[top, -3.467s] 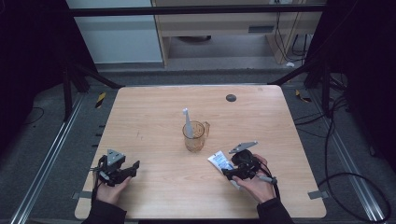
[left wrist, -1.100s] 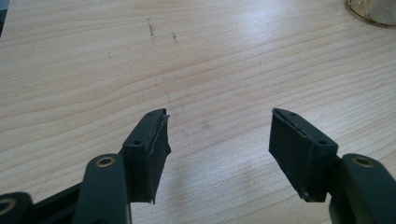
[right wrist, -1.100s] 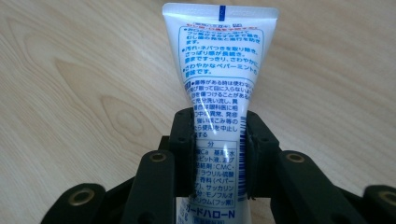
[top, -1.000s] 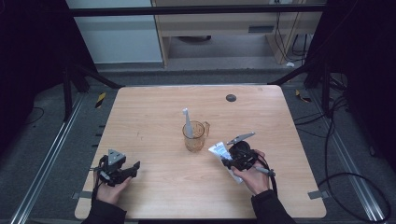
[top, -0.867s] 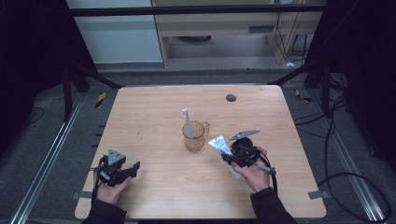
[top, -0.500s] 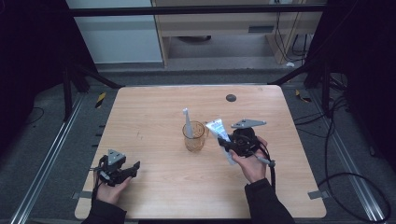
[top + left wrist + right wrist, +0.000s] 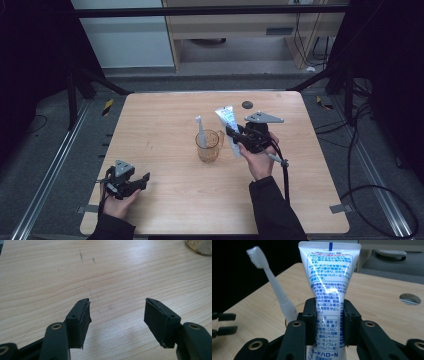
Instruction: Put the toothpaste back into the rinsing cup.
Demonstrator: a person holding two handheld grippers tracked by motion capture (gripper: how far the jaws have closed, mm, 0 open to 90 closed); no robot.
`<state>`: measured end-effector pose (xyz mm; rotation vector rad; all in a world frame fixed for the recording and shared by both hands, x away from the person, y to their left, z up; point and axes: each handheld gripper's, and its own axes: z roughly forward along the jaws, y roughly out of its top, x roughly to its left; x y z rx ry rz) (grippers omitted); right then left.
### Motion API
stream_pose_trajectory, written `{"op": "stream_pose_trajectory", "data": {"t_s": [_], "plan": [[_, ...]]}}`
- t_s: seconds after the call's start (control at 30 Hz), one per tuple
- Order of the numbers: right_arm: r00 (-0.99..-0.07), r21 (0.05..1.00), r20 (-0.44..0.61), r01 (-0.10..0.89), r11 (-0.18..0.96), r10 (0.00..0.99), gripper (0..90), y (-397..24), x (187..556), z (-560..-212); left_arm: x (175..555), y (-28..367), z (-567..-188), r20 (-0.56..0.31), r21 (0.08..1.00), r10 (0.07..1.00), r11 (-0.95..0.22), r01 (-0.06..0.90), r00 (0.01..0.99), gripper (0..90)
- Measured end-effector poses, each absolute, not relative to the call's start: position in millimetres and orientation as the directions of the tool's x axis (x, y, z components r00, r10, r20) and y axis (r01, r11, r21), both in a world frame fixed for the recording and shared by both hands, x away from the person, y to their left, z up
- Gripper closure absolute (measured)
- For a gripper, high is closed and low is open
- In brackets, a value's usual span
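Pale wood makes up the table [image 7: 165, 125], set in a dim room with cables trailing over the grey floor around it. Near its middle stands an amber cup [image 7: 209, 147] with a white toothbrush [image 7: 200, 129] leaning upright inside. The right gripper [image 7: 235, 135] is clamped on a toothpaste tube [image 7: 227, 122], held above the table just beside the cup, flat crimped end up (the cap end is hidden below the jaws). In the right gripper view the pads press the tube [image 7: 328, 290] at its lower half, with the toothbrush [image 7: 272, 282] close on the left. The left gripper [image 7: 142, 179] rests near the table's front left corner, its jaws standing apart over bare wood. The risk I see: lowering the tube into the cup could knock the toothbrush or catch the rim and tip the light cup, and the slick, soft tube might slip in the grip.
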<state>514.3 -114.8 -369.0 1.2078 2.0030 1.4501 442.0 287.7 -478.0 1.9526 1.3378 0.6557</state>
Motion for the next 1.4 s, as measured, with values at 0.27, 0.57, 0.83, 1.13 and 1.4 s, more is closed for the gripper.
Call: {"op": "stream_pose_trajectory", "data": {"t_s": [0.27, 0.57, 0.83, 1.13, 1.4], "plan": [[-0.531, 0.930, 0.177, 0.366, 0.036, 0.829, 69.2, -108, 532, -368, 442, 288, -478, 0.033, 0.762, 0.937, -0.248, 0.598, 0.347, 37.2], [-0.525, 0.946, 0.195, 0.325, -0.016, 0.828, 69.1, -97, 546, -372, 442, 288, -478, 0.035, 0.763, 0.938, -0.248, 0.596, 0.345, 37.3], [-0.524, 0.954, 0.211, 0.294, -0.058, 0.825, 69.1, -82, 555, -377, 442, 288, -478, 0.033, 0.765, 0.939, -0.245, 0.596, 0.343, 37.3], [-0.537, 0.953, 0.227, 0.295, -0.071, 0.812, 69.0, -64, 565, -386, 442, 289, -478, 0.032, 0.766, 0.939, -0.243, 0.595, 0.343, 37.4], [-0.538, 0.949, 0.233, 0.309, -0.067, 0.810, 69.0, -56, 571, -395, 442, 289, -478, 0.031, 0.765, 0.938, -0.245, 0.596, 0.345, 37.4]]}}
